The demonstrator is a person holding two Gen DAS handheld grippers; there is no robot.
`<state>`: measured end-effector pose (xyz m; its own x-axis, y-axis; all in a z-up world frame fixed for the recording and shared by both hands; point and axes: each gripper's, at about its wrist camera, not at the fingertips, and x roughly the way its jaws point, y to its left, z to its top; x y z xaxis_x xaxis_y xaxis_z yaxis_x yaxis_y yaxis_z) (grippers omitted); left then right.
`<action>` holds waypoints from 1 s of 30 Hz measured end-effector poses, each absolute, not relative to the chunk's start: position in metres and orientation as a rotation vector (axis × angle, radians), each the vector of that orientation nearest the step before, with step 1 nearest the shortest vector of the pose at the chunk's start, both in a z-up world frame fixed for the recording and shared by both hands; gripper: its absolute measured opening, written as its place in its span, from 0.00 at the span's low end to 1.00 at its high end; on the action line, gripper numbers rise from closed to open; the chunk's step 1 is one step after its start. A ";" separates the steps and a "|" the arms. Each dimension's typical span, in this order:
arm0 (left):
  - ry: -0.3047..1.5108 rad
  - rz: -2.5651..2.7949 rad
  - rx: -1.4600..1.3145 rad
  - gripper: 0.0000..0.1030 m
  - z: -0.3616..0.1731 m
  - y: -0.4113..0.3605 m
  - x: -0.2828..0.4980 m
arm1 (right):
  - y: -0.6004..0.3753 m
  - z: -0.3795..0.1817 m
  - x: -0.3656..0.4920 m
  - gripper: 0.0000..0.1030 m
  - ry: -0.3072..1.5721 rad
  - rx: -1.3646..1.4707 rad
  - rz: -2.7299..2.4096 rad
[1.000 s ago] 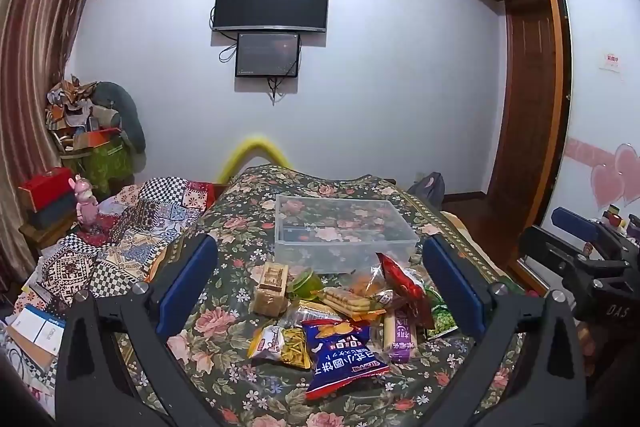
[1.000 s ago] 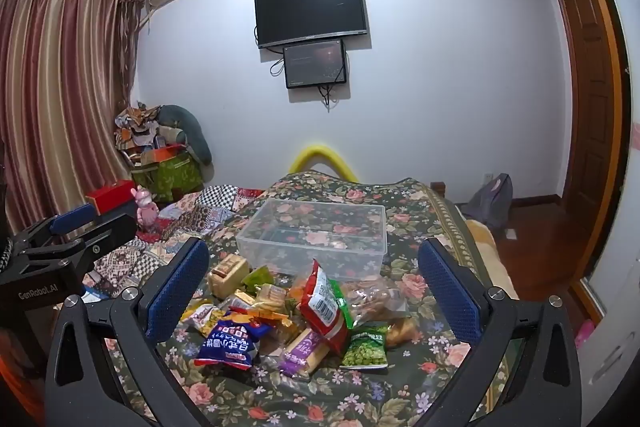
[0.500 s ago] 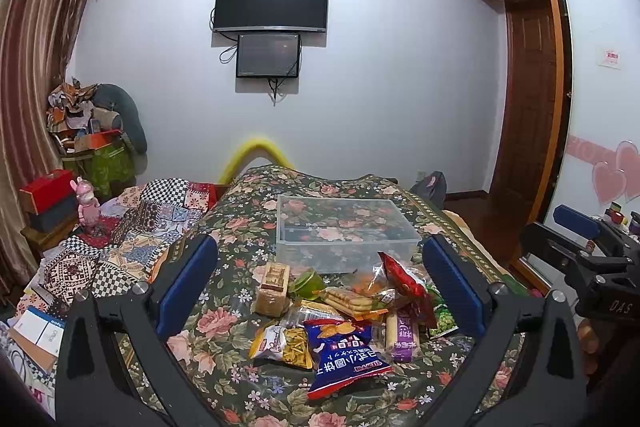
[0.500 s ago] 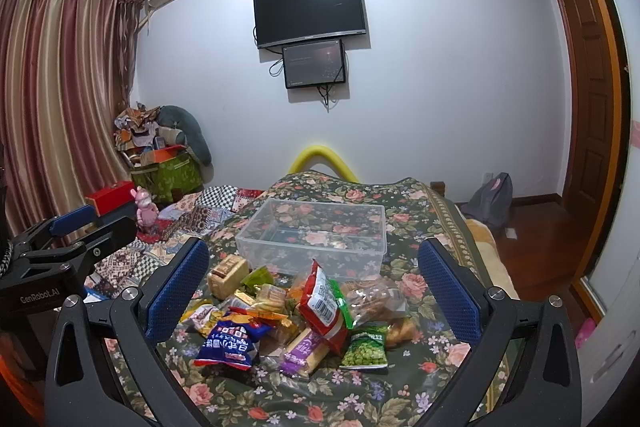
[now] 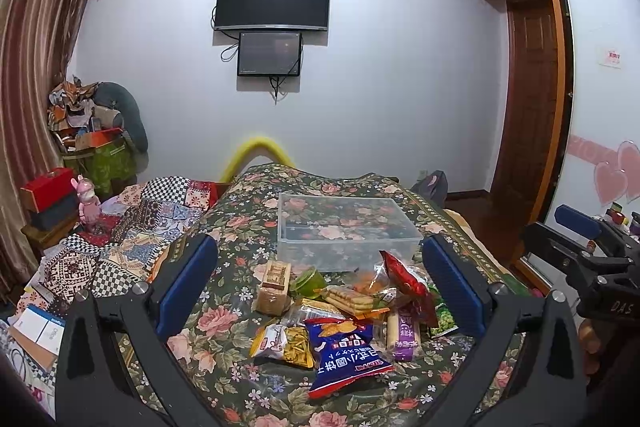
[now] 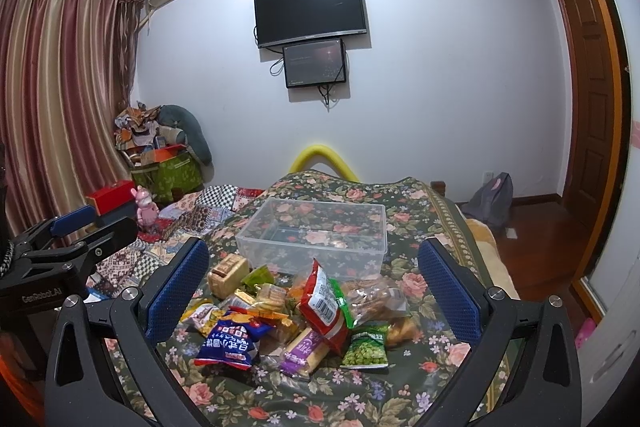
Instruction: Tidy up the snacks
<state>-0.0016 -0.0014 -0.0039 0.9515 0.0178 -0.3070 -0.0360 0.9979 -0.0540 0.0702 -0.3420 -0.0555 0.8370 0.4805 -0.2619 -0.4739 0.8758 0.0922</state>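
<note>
Since the frame a second back, almost nothing is shifting: our left view is drifting only slightly, and the snack pile is sitting where it was.

We are holding the left gripper (image 5: pixel 320 283) with its blue pads spread wide and nothing between them, hovering above the floral bedspread (image 5: pixel 240 227). We are keeping the right gripper (image 6: pixel 314 285) equally wide apart and empty.

The snacks are lying heaped just in front of the clear plastic bin (image 5: pixel 344 227), whose interior is looking bare. A blue chip bag (image 5: pixel 346 353) is lying nearest us, a yellow packet (image 5: pixel 286 343) touching its left edge. A red bag (image 6: pixel 322 307) is standing tilted in the middle, with a green pea packet (image 6: pixel 368 347) lying beside it. A tan wrapped block (image 5: pixel 276 285) is resting at the pile's left, possibly biscuits, though its label is too small to read.
</note>
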 end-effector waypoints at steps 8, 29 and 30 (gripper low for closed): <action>0.314 0.028 -0.056 1.00 -0.005 -0.002 -0.001 | -0.342 -0.056 0.073 1.00 0.290 0.029 0.502; 0.319 0.029 -0.043 1.00 -0.005 -0.007 0.002 | -0.343 -0.057 0.074 1.00 0.289 0.032 0.504; 0.319 0.029 -0.042 1.00 -0.005 -0.007 0.002 | -0.343 -0.057 0.074 1.00 0.289 0.032 0.503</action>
